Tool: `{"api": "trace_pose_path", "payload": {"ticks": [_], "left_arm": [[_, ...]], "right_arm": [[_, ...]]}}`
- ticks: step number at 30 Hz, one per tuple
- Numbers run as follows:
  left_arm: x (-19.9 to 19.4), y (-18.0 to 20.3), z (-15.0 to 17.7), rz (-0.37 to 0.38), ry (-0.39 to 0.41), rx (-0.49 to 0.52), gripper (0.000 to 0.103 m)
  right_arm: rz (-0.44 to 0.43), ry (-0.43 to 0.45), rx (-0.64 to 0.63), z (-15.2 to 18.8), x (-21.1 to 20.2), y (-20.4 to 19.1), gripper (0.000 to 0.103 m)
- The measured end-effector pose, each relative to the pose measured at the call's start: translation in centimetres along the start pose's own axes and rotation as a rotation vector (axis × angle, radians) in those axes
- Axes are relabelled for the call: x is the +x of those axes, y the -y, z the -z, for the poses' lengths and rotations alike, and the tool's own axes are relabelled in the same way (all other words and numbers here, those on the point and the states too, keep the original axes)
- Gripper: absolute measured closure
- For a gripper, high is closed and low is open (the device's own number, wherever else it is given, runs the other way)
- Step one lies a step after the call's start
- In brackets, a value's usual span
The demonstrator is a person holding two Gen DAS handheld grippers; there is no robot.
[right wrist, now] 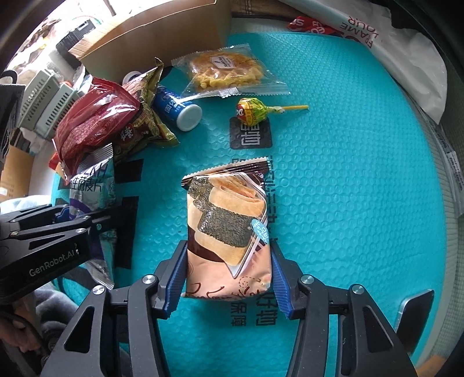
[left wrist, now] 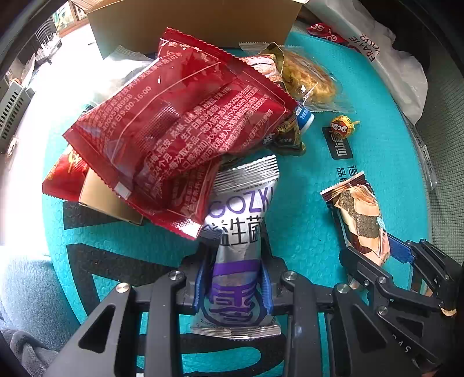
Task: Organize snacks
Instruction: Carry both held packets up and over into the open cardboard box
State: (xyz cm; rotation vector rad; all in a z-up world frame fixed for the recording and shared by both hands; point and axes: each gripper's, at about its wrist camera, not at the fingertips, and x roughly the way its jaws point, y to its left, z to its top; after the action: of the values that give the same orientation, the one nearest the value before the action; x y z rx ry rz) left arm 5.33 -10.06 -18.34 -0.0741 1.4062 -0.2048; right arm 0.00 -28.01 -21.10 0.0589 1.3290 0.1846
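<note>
My left gripper (left wrist: 235, 282) is shut on a silver and purple snack packet (left wrist: 237, 255), squeezing its middle; the packet's far end lies under a pile of red snack bags (left wrist: 179, 121). My right gripper (right wrist: 229, 275) is shut on a brown seaweed roll packet (right wrist: 229, 226), its blue pads pressed to both sides. That packet also shows in the left wrist view (left wrist: 361, 214), with the right gripper (left wrist: 391, 255) around it. Both packets are on the teal mat (right wrist: 348, 188).
A cardboard box (left wrist: 191, 20) stands at the back. On the mat lie a clear-wrapped yellow cracker (right wrist: 226, 69), a lollipop (right wrist: 252, 111), a blue bottle with white cap (right wrist: 179, 107) and a green-brown bag (right wrist: 145, 121). A white plastic bag (right wrist: 391, 43) lies at the back right.
</note>
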Motion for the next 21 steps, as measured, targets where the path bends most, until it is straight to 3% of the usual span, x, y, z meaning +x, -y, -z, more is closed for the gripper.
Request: {"api": "trace_pose_path", "payload": {"ticks": [13, 21], "left_arm": [[-2.9, 1.9, 1.6, 0.082, 0.043, 0.008, 0.077], [-5.6, 0.7, 3.4, 0.083, 0.085, -0.019, 0.077]], "right_arm": [[-0.074, 0.046, -0.005, 1.1, -2.2, -1.9, 0.051], [-0.098, 0.088, -0.037, 1.1, -3.6, -3.2, 0.052]]}}
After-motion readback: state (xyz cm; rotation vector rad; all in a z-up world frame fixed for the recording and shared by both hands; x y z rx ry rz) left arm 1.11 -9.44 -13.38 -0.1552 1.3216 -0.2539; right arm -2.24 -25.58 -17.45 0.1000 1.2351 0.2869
